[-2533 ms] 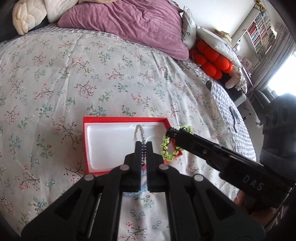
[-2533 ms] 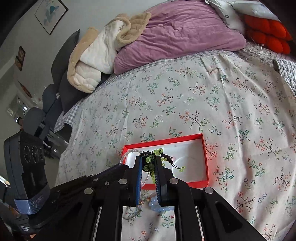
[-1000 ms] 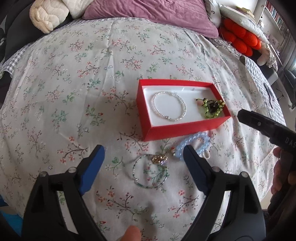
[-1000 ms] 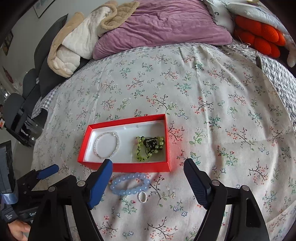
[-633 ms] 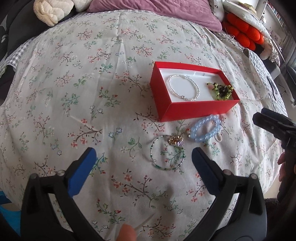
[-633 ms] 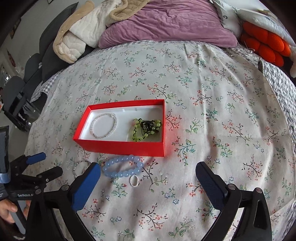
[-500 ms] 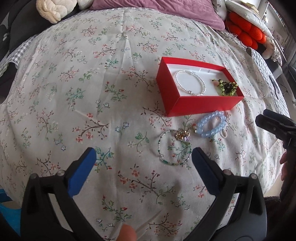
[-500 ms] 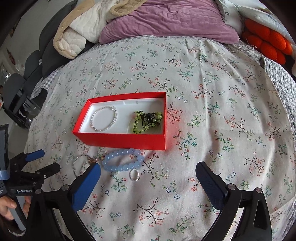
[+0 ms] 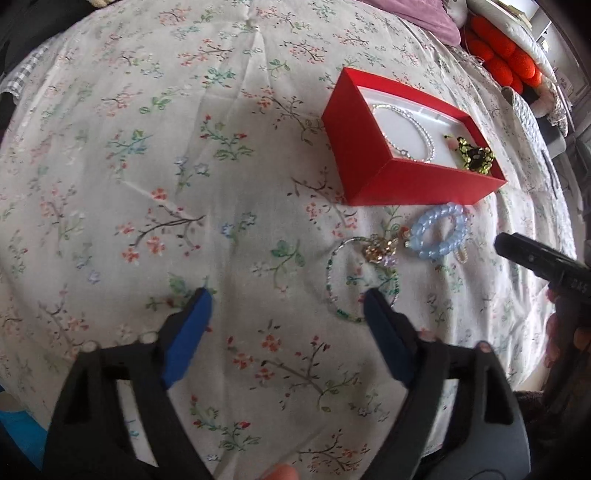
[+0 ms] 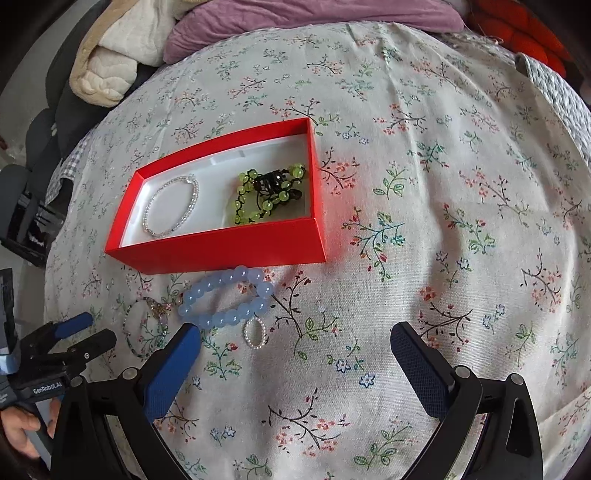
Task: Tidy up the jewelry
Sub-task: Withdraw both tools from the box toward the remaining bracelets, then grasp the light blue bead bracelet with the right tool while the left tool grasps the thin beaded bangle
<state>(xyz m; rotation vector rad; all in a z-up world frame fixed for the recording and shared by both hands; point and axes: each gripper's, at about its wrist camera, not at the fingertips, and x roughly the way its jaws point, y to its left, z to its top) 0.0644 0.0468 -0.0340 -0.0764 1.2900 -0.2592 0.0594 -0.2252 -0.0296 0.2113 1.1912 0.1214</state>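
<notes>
Right wrist view: "GenRobot.AI" reads on the left gripper [image 10: 79, 334], its jaws closing on nothing over the floral bedspread [image 10: 443, 184]. The right gripper [image 10: 295, 341] stands spread wide and bare. A glossy red box [image 10: 221, 247] with white lining sits mid-bed, holding a silvery beaded bracelet [image 10: 171, 210] and a green bead bracelet [image 10: 267, 194]. Just beside its near wall lie a pale blue bead bracelet [image 10: 227, 297], a small pearl ring [image 10: 255, 332] and a thin charm bracelet [image 9: 360, 280]. A purple pillow [image 10: 314, 14] is at the head.
</notes>
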